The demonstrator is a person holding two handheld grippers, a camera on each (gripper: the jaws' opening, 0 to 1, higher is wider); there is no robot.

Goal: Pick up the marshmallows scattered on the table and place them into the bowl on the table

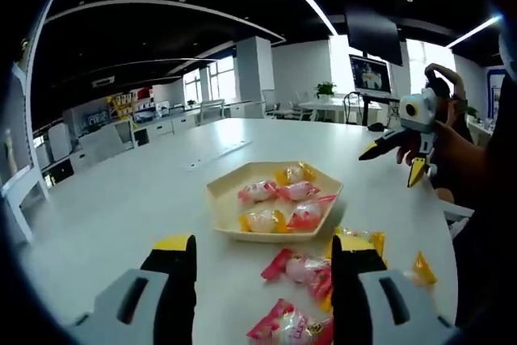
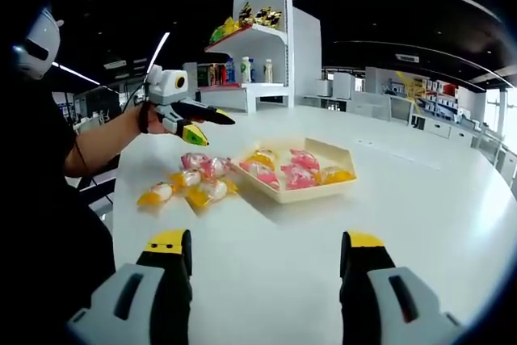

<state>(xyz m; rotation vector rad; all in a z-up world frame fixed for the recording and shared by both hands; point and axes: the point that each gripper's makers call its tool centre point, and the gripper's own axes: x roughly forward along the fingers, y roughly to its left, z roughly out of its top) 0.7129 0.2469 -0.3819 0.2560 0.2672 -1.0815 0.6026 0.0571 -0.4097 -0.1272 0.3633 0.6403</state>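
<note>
Several pink- and yellow-wrapped marshmallows [image 1: 281, 204] lie in the cream hexagonal bowl [image 1: 222, 199]; others [image 2: 190, 182] rest beside it on the white table [image 2: 420, 216]. Left gripper [image 1: 262, 260] and right gripper [image 2: 265, 260] hover with jaws spread, empty.

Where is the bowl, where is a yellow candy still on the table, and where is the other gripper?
bowl [image 2: 300, 194]: right gripper view, on its near front wall.
yellow candy [image 2: 155, 193]: right gripper view, on the wrapper's middle, leftmost of the loose pile.
left gripper [image 2: 212, 124]: right gripper view, between its open fingertips.
</note>
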